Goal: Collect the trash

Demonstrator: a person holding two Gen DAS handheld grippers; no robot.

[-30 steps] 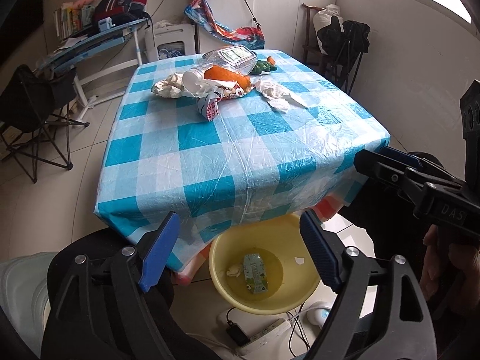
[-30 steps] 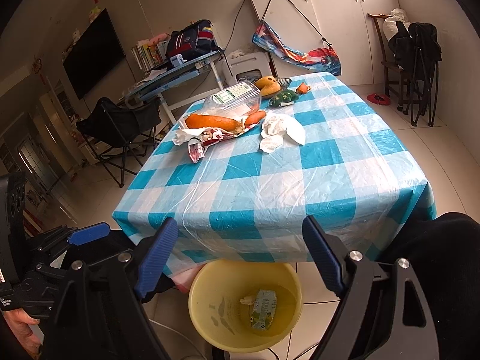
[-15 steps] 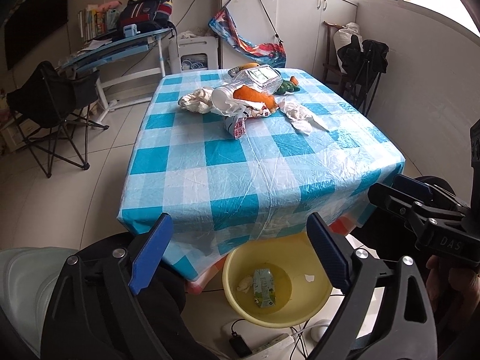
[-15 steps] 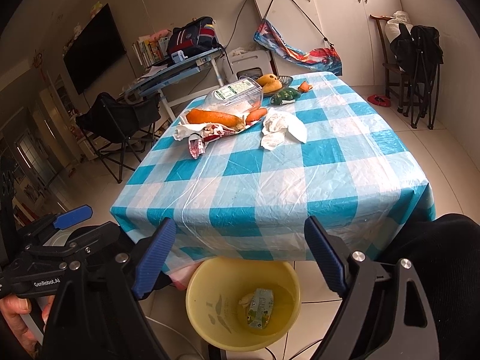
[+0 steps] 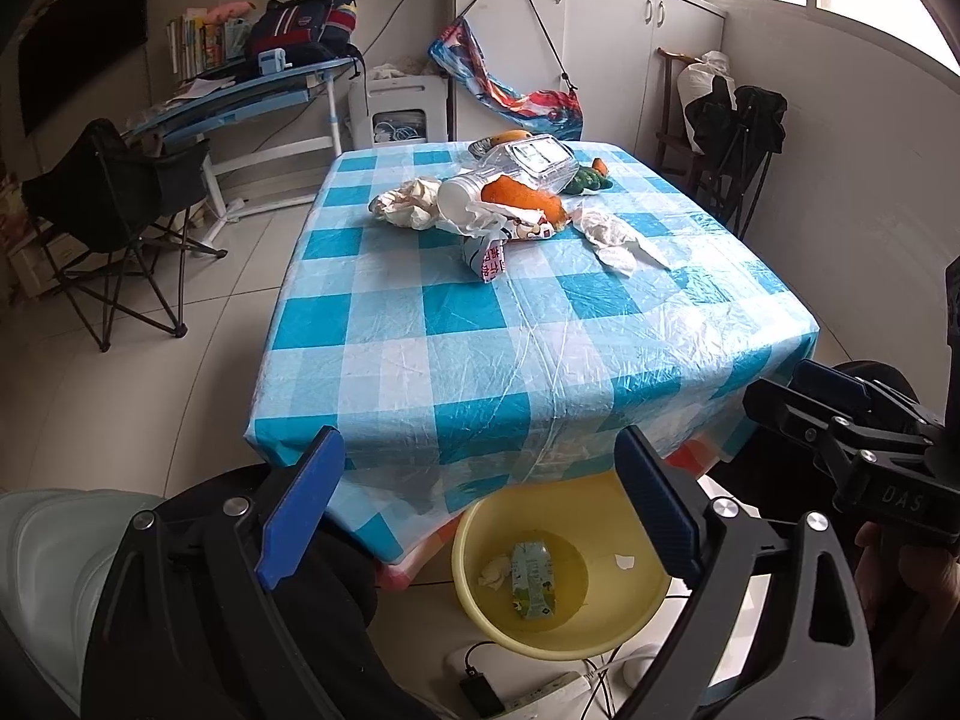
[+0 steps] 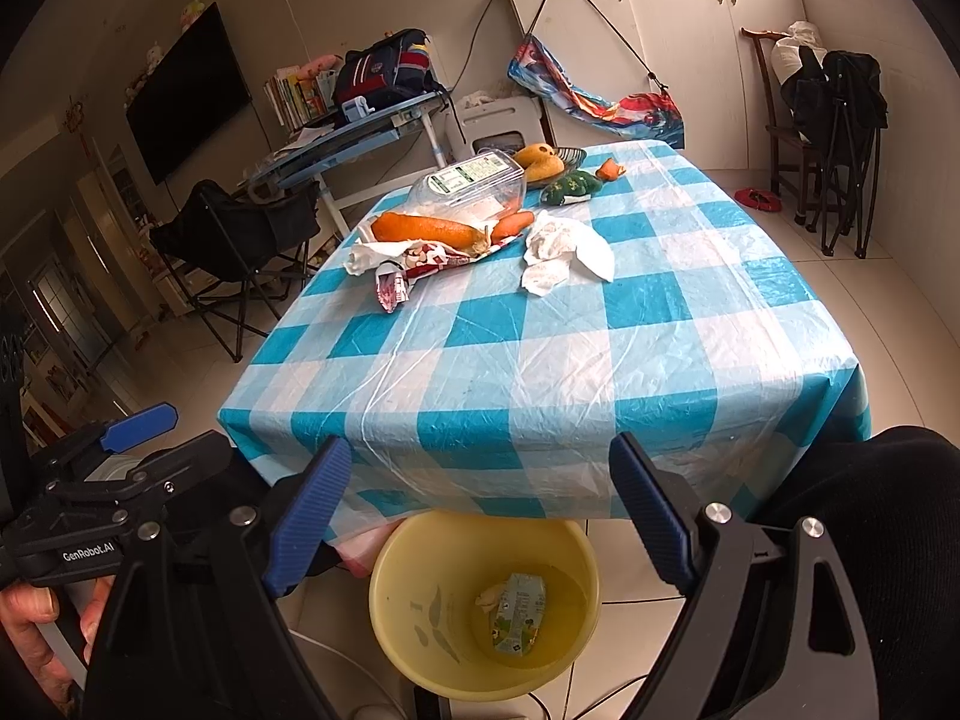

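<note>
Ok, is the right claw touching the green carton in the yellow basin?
Apart. The right wrist view shows the right claw open above the yellow basin; the green carton lies at its bottom.

A lived-in room of a home, used for both dining and study. A table (image 6: pixel 600 324) under a blue-and-white checked plastic cloth stands on a pale tiled floor (image 5: pixel 120 372). Along the far wall are white built-in cupboards (image 6: pixel 690 30), a tilted study desk (image 5: pixel 240 96) carrying a school backpack (image 5: pixel 306 18) and a row of books (image 5: pixel 192 42), and a folding camp chair (image 5: pixel 114 198). A flat television (image 6: pixel 186 96) hangs on the wall, and a wooden chair (image 6: pixel 780 120) draped with dark clothing stands in the corner by a window.
</note>
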